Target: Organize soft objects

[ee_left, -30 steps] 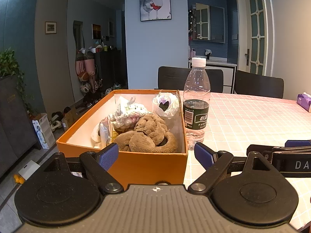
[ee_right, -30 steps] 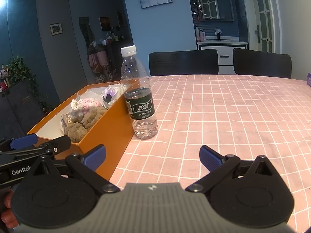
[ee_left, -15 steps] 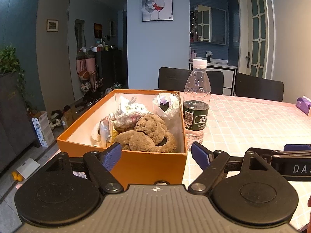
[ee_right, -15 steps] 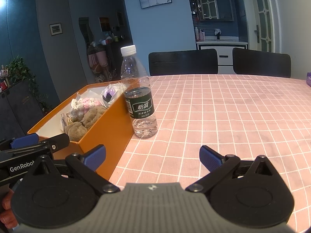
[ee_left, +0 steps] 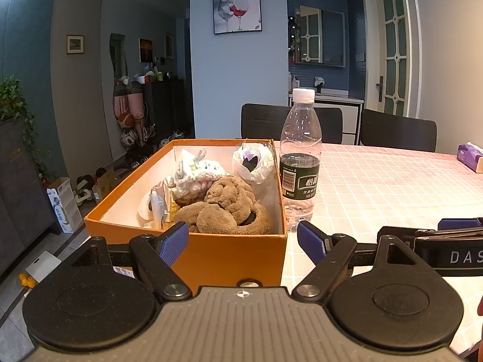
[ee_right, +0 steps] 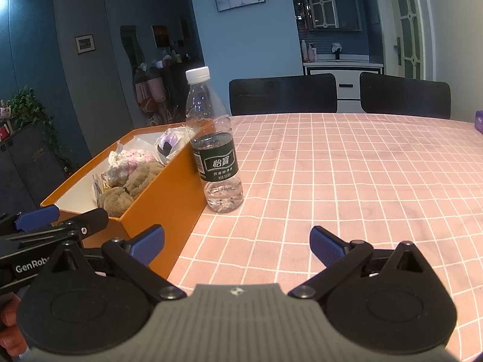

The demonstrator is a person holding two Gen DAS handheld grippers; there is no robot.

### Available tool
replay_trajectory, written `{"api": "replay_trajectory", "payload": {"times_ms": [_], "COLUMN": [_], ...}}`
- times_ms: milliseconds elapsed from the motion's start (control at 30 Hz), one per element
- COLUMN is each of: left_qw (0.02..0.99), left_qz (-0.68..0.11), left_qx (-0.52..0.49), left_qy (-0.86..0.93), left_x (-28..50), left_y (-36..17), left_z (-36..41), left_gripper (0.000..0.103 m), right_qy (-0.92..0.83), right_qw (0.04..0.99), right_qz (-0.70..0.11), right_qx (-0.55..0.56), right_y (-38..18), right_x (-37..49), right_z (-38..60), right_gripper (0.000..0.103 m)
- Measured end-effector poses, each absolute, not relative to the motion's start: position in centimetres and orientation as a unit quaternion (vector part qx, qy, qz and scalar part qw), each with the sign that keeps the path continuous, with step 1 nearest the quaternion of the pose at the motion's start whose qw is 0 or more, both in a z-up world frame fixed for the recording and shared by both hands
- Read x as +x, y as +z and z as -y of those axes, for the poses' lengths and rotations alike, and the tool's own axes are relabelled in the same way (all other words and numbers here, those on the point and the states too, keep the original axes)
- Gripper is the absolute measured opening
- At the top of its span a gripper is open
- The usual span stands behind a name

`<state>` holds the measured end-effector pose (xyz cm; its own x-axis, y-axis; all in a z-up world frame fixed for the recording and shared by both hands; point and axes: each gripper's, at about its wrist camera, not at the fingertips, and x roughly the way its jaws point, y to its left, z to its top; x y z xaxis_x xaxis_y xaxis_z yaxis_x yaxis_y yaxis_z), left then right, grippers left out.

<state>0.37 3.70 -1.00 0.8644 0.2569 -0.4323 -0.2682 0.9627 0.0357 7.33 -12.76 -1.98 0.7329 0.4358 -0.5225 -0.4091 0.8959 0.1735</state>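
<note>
- My left gripper (ee_left: 243,242) is wide open with nothing between its blue pads; its jaws narrowed a little in the last second. It hangs at the near end of the orange box (ee_left: 211,256).
- My right gripper (ee_right: 237,246) is also spread open and empty, over bare tablecloth (ee_right: 347,175), with the box just off its left finger.
- The soft things all lie in the box ahead of my left gripper: a brown plush toy (ee_left: 229,211) nearest, a pink-and-white knitted piece (ee_left: 196,178) behind it, and a white-wrapped bundle (ee_left: 253,161) in the far right corner.
- A water bottle (ee_right: 215,150) stands upright against the box's right wall, ahead and left of my right gripper.
- The table wears a pink cloth with a white grid, flat and mostly bare beyond my right gripper; a purple tissue pack (ee_left: 469,158) sits far off to the right.
- Two black chairs (ee_right: 282,93) stand at the far edge.
- Beyond them, blue walls, a wine-glass picture (ee_left: 237,6), a white panelled door (ee_left: 395,48), and to the left a leafy plant (ee_left: 15,105) on a dark cabinet.
</note>
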Motion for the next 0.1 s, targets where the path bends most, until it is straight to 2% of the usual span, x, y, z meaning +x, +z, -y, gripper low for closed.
{"api": "replay_trajectory", "payload": {"times_ms": [100], "left_qw": [0.965], "left_qz": [-0.223], "left_qx": [-0.015], "left_qy": [0.136], "left_x": [0.42], "left_y": [-1.09], "left_z": [-3.77], "left_gripper": [0.096], "right_qy": [0.227], "right_qw": [0.93], "right_qz": [-0.288], "right_qx": [0.022], "right_y": [-2.03], "right_x": [7.35], "right_z": [12.63], "right_gripper": [0.1]}}
